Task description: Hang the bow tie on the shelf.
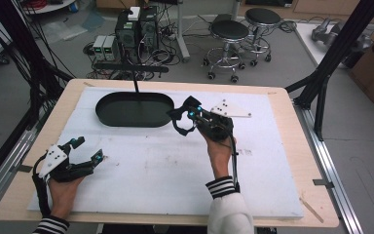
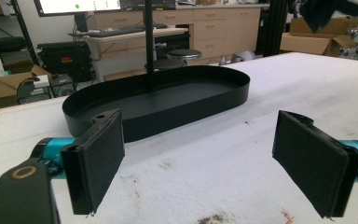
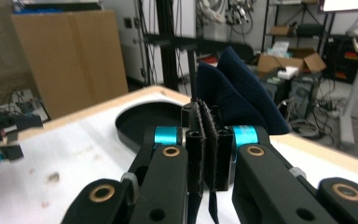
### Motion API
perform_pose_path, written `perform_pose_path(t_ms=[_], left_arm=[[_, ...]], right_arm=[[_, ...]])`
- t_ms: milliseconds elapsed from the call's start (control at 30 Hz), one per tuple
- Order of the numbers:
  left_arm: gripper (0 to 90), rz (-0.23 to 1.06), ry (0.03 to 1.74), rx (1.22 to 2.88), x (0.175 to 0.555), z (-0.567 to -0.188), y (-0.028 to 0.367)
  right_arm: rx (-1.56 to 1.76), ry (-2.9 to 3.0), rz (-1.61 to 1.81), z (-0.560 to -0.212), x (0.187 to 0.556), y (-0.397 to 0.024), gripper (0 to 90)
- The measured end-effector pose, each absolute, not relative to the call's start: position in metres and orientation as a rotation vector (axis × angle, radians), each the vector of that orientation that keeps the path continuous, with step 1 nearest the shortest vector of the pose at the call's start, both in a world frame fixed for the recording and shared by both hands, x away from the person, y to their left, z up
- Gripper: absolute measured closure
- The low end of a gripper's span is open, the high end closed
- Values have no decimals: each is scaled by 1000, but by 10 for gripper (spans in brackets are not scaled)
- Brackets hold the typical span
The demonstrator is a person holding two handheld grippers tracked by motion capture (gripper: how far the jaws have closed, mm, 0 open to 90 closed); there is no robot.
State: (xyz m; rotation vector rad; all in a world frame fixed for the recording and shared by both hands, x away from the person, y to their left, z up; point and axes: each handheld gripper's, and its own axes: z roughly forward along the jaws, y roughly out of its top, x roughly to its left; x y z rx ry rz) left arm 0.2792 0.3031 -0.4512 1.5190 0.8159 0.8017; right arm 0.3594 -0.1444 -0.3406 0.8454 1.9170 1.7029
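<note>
A black oval tray (image 1: 108, 117) (image 2: 186, 111) (image 3: 137, 126) lies at the back left of the white mat. My right gripper (image 1: 193, 115) (image 3: 208, 140) hovers just right of the tray's end, shut on a dark navy cloth (image 1: 177, 117) (image 3: 242, 91). The cloth bunches up past the jaws and a strip of it hangs below them. My left gripper (image 1: 88, 149) (image 2: 198, 158) rests low at the mat's front left, open, with nothing between its pads (image 2: 98, 158). It faces the tray from some distance away.
A thin black pole (image 1: 136, 83) (image 2: 148, 42) rises from behind the tray. The white mat (image 1: 165, 165) covers most of the wooden table. Stools (image 1: 229, 34), computer boxes (image 1: 136, 29) and cables stand on the floor beyond the far edge. A black frame post (image 1: 338, 48) slants at the right.
</note>
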Motion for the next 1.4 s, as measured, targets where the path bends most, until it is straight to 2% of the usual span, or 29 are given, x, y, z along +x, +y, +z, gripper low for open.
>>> perform_pose_path(t_ms=[433, 1400], left_arm=[[170, 799, 816, 1513, 279, -451, 304], [170, 787, 820, 1502, 280, -452, 305]], right_arm=[[820, 1899, 1812, -319, 391, -122, 876], [855, 1932, 1861, -306, 446, -90, 877]])
